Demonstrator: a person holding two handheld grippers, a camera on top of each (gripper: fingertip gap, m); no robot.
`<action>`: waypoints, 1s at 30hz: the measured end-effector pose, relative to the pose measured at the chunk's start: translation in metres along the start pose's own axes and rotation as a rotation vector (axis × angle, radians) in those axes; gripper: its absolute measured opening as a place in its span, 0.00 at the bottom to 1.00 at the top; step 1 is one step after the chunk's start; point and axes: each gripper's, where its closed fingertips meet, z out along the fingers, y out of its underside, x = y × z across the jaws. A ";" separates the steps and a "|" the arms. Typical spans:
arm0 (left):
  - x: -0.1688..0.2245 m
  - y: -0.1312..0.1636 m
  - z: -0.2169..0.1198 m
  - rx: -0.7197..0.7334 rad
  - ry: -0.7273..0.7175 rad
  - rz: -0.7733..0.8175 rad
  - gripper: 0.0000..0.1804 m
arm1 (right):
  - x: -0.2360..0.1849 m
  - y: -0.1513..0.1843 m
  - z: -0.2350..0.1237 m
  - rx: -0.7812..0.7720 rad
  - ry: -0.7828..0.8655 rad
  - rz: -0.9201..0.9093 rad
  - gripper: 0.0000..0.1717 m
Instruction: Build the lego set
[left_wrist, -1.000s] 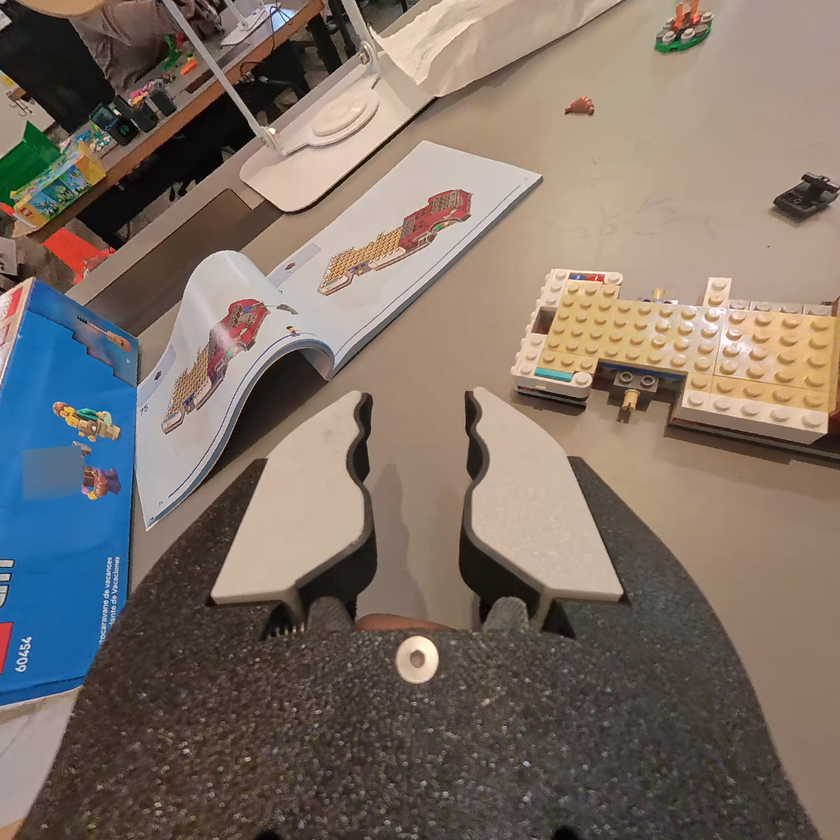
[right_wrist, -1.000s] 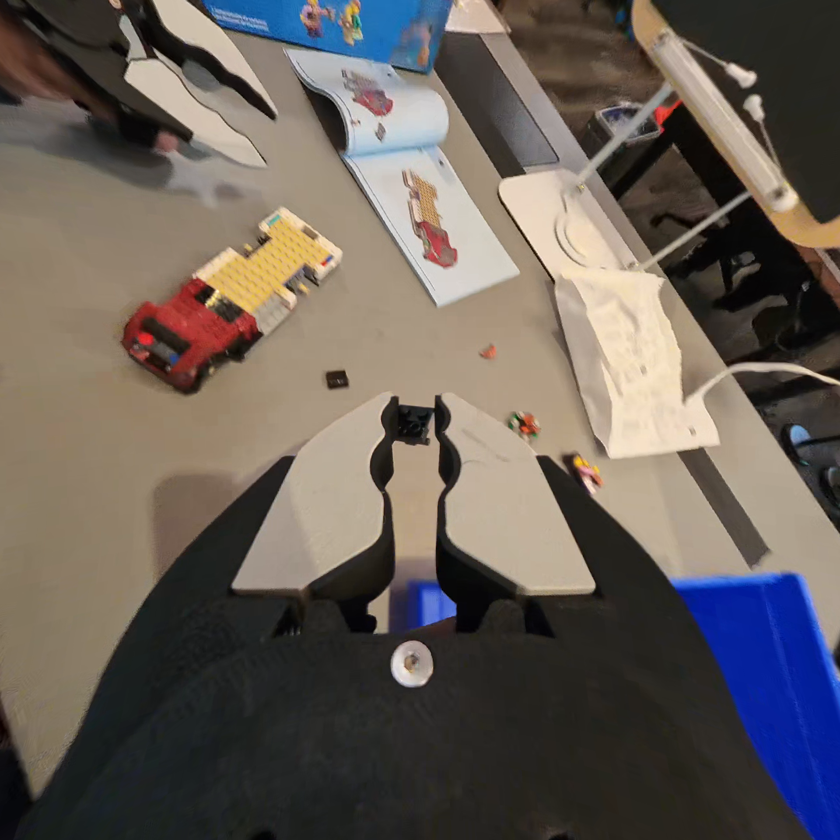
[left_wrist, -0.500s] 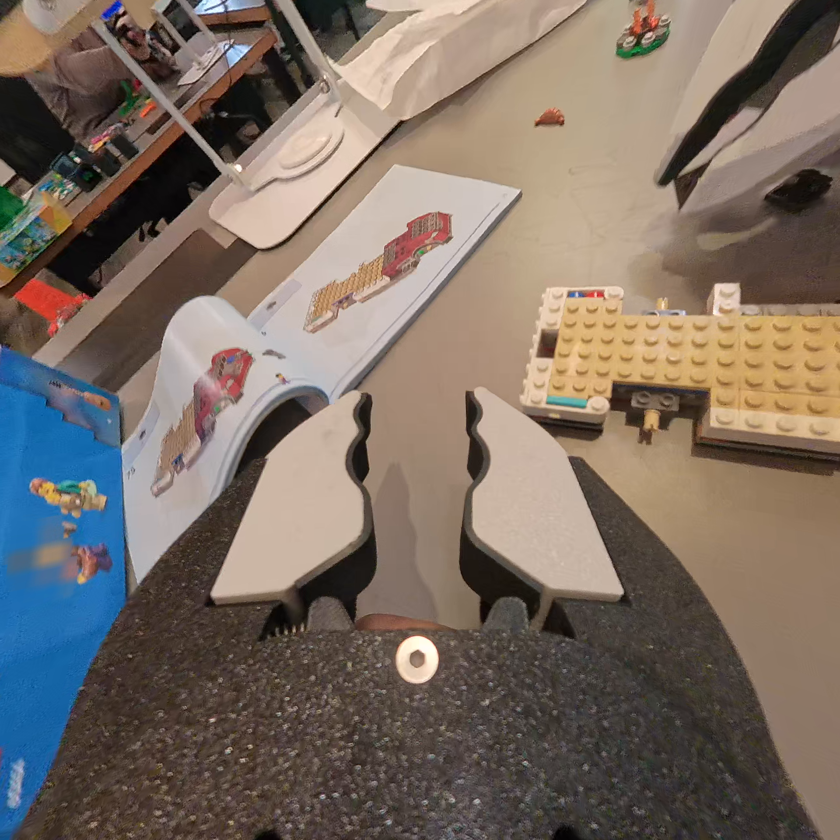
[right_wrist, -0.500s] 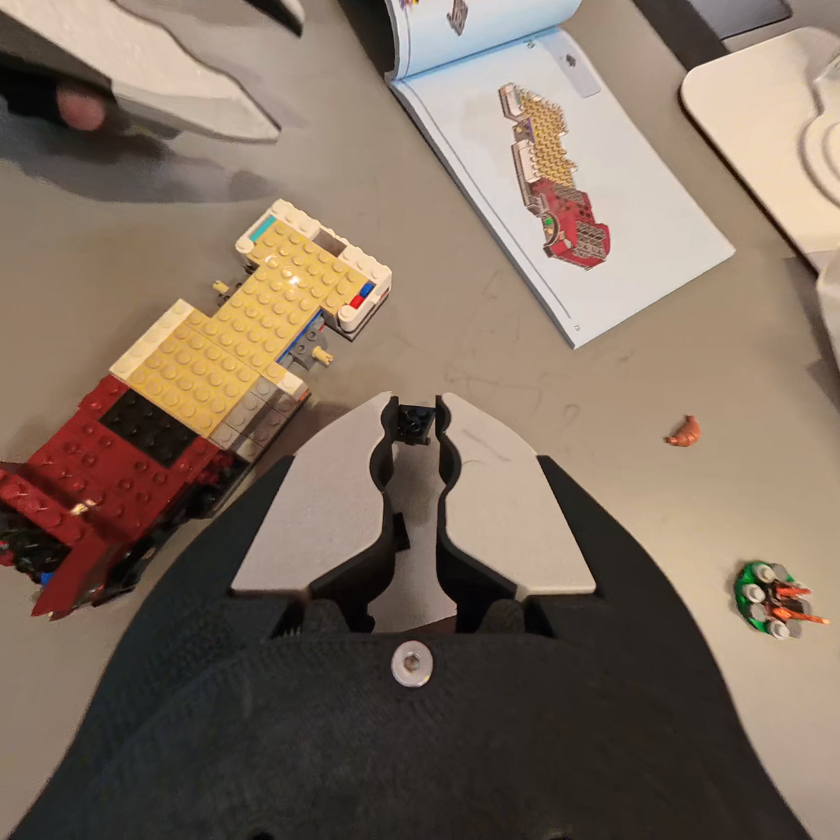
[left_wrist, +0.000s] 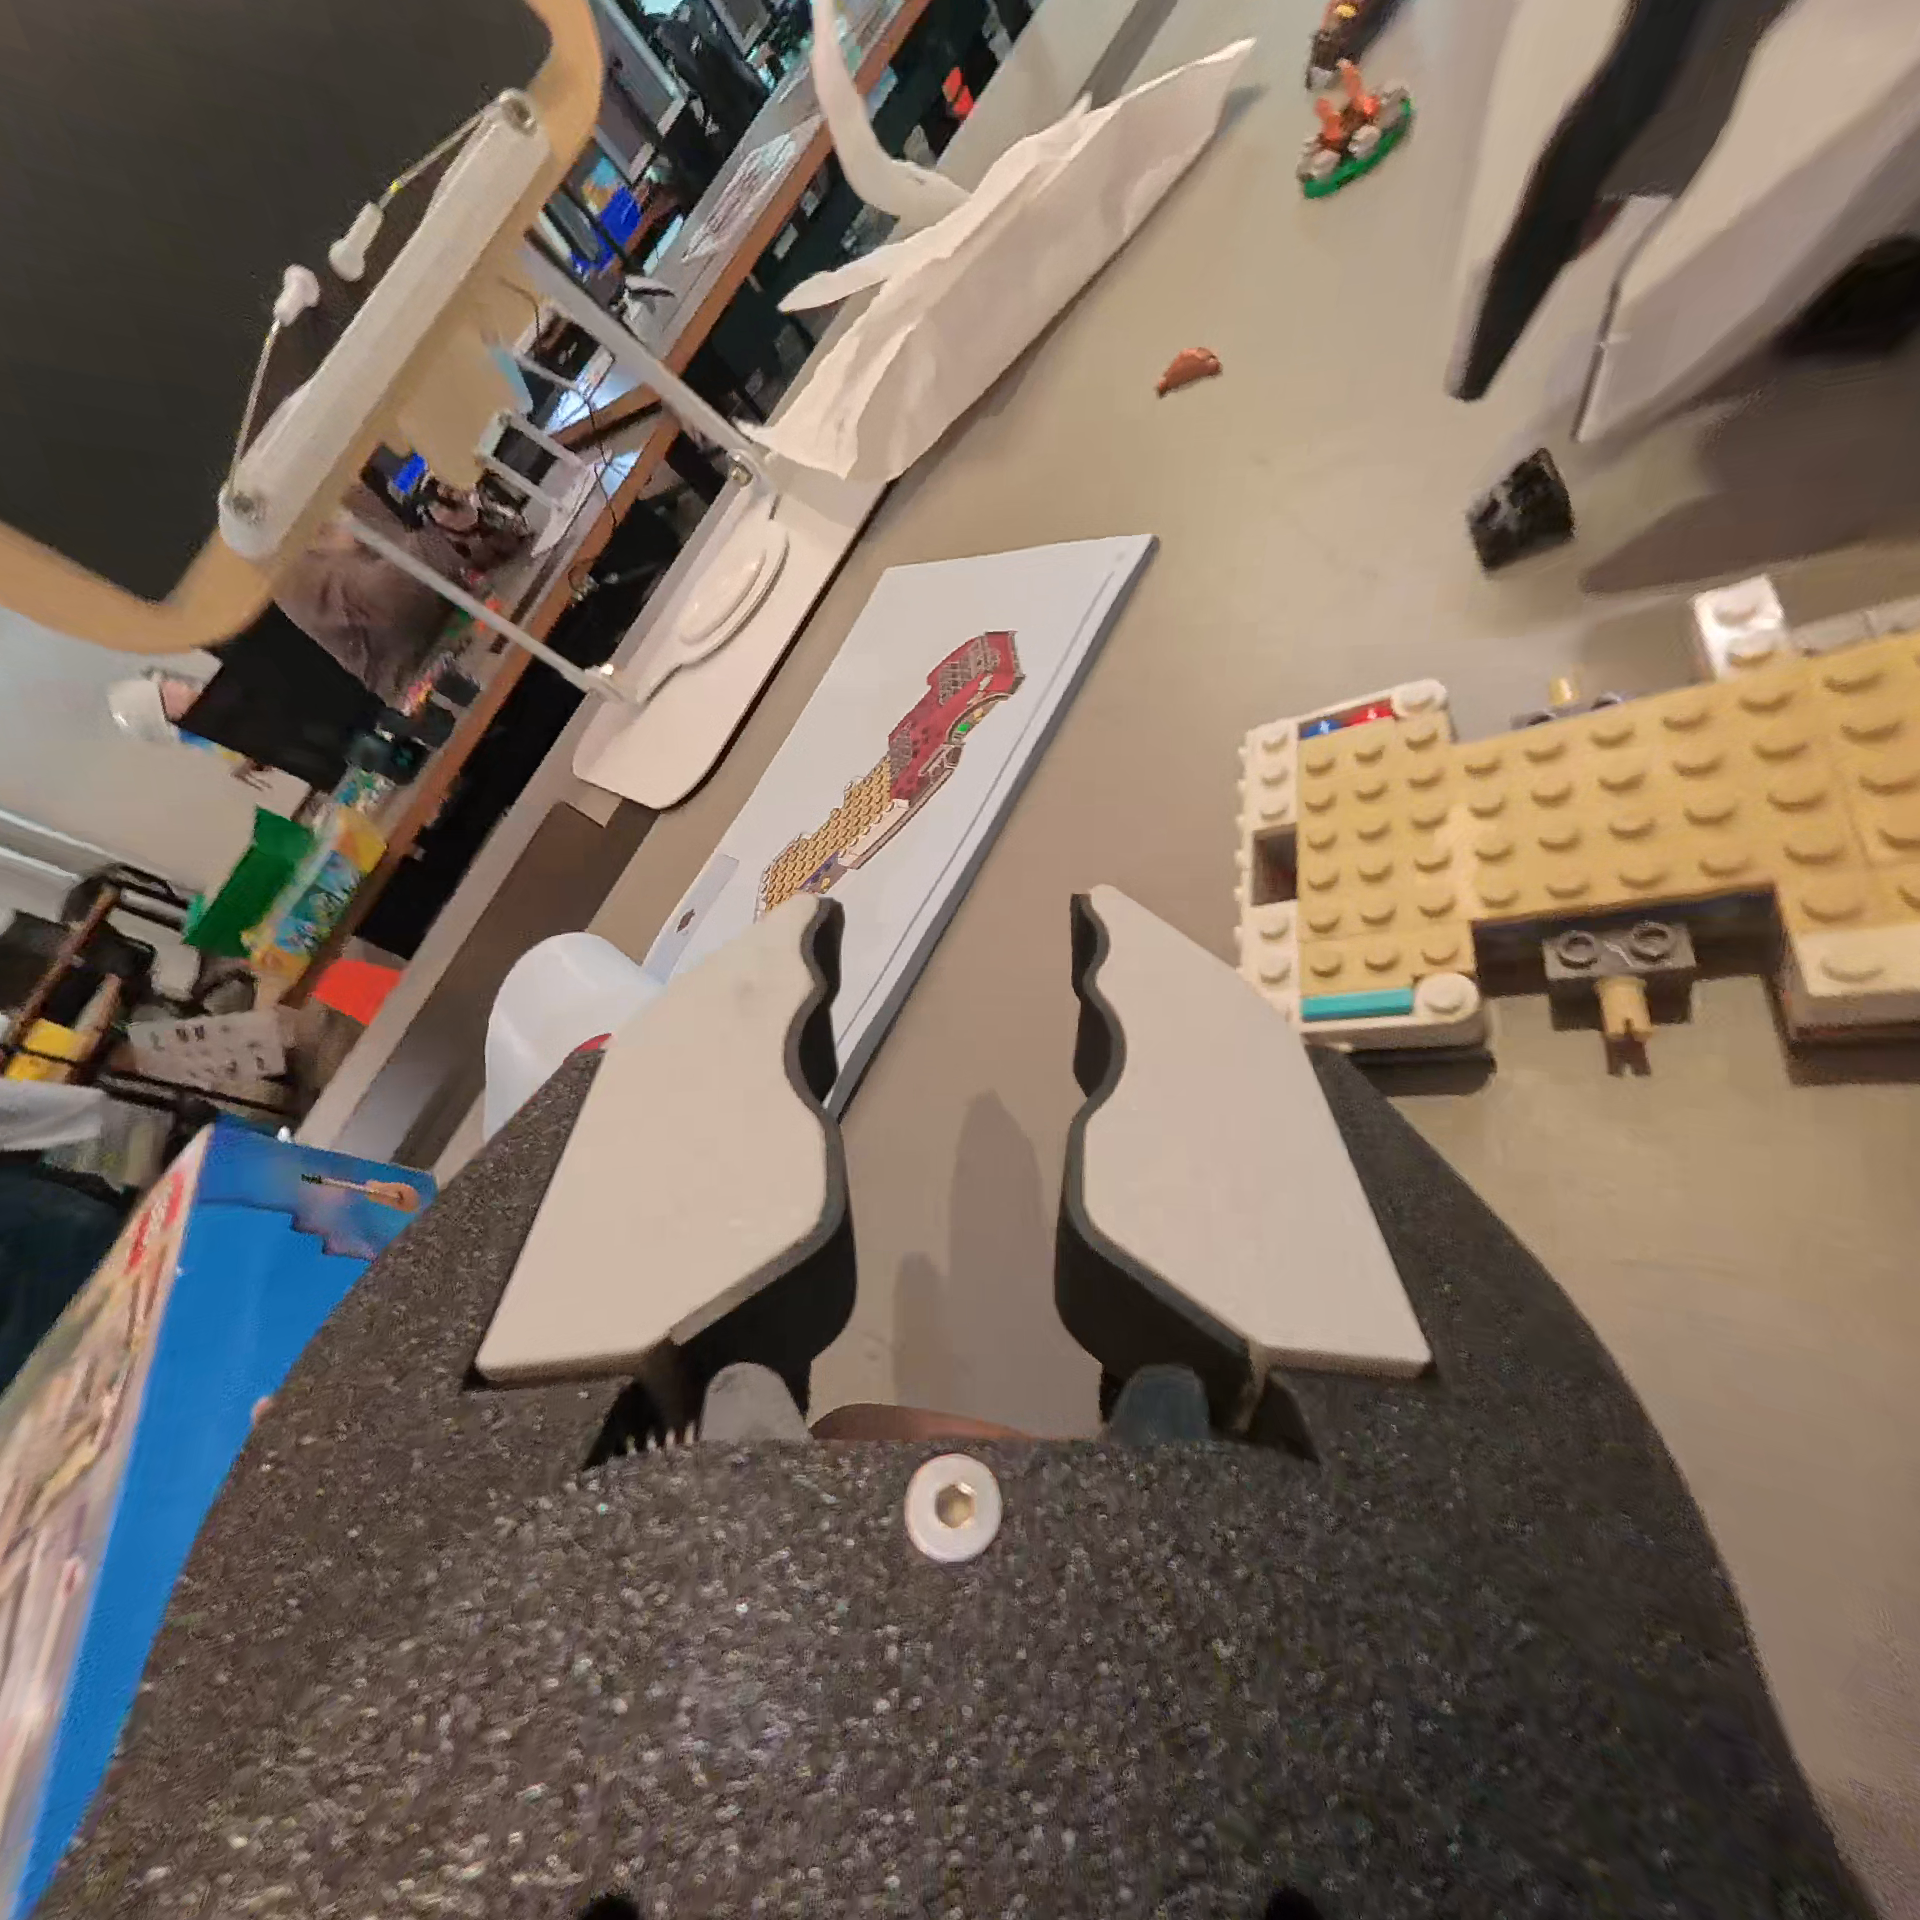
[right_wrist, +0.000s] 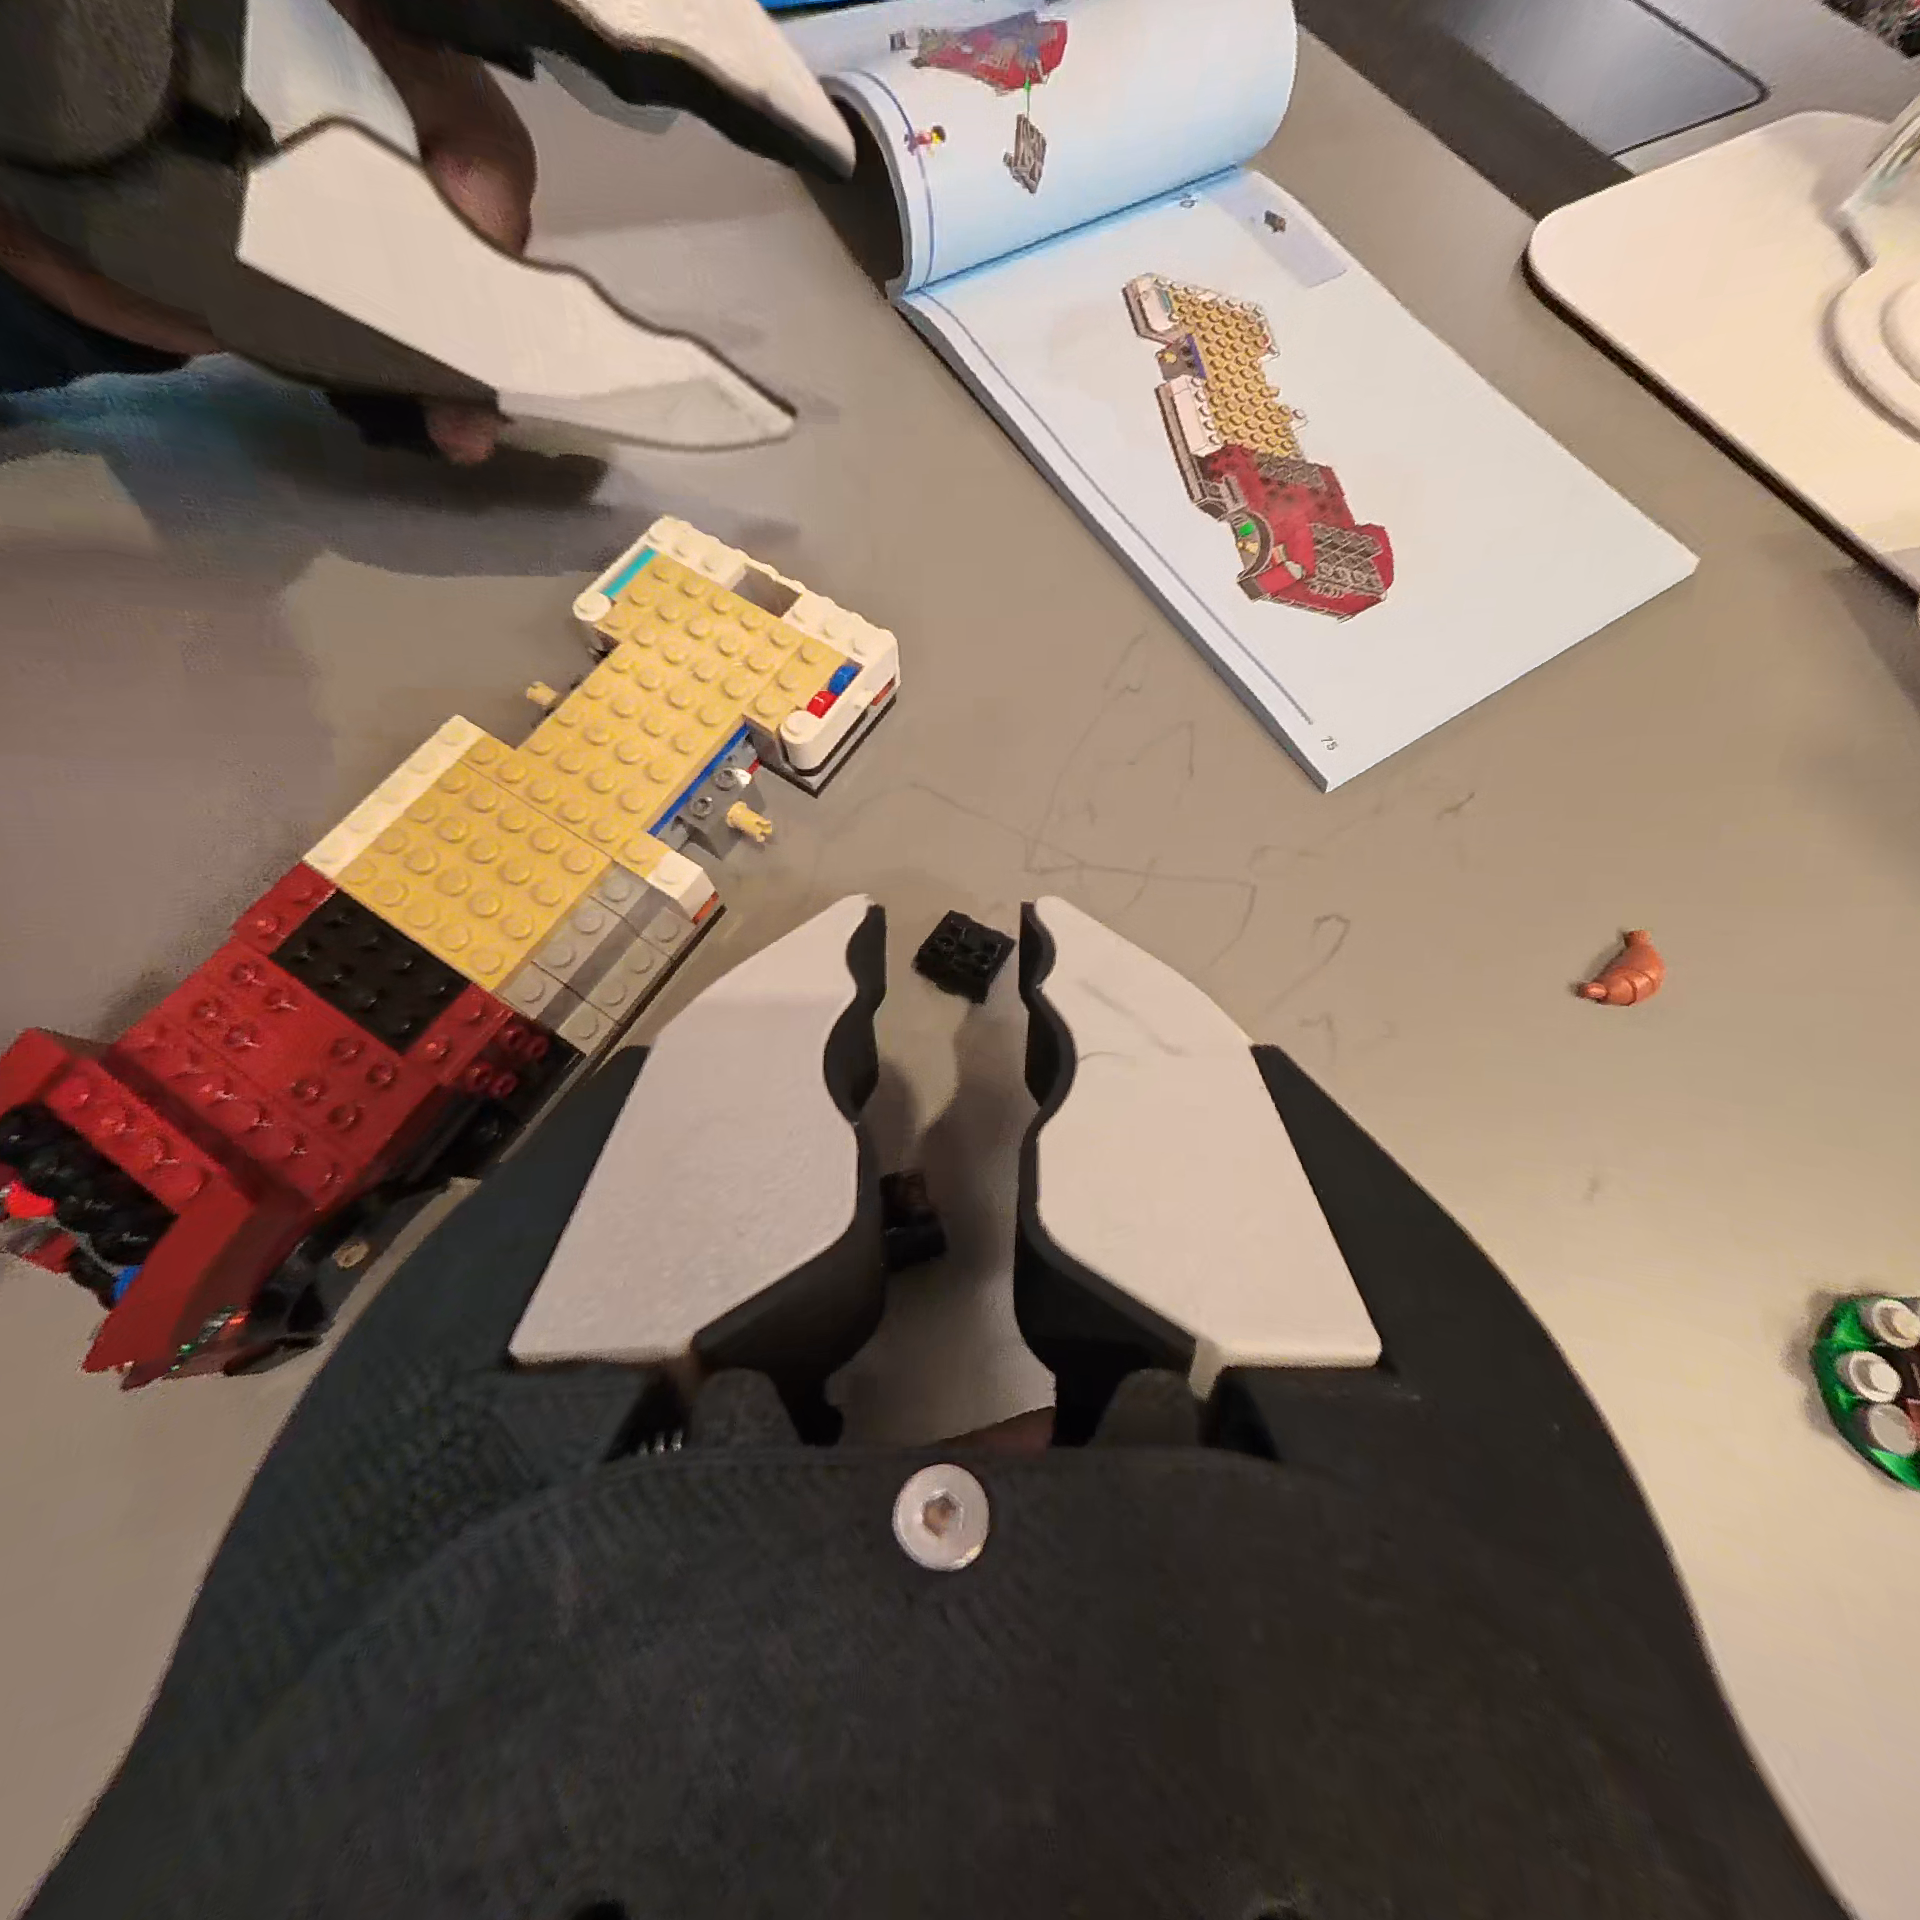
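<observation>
Right wrist view: right gripper (right_wrist: 951, 914) hides part of brick model (right_wrist: 436, 935).

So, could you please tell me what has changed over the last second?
The right gripper let go of the small black brick, which now lies on the table between its opened fingers. The left gripper tilted but stayed open and empty; the brick model stayed put.
</observation>
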 end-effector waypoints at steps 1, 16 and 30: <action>0.004 0.000 0.000 0.000 0.006 0.028 0.24 | 0.001 0.000 0.000 -0.003 -0.005 0.010 0.15; 0.006 0.003 -0.007 -0.003 -0.017 0.093 0.24 | -0.002 0.005 -0.006 0.006 -0.018 -0.016 0.16; 0.078 -0.013 -0.068 0.130 0.154 0.191 0.29 | -0.083 0.039 -0.060 0.032 -0.154 -0.105 0.25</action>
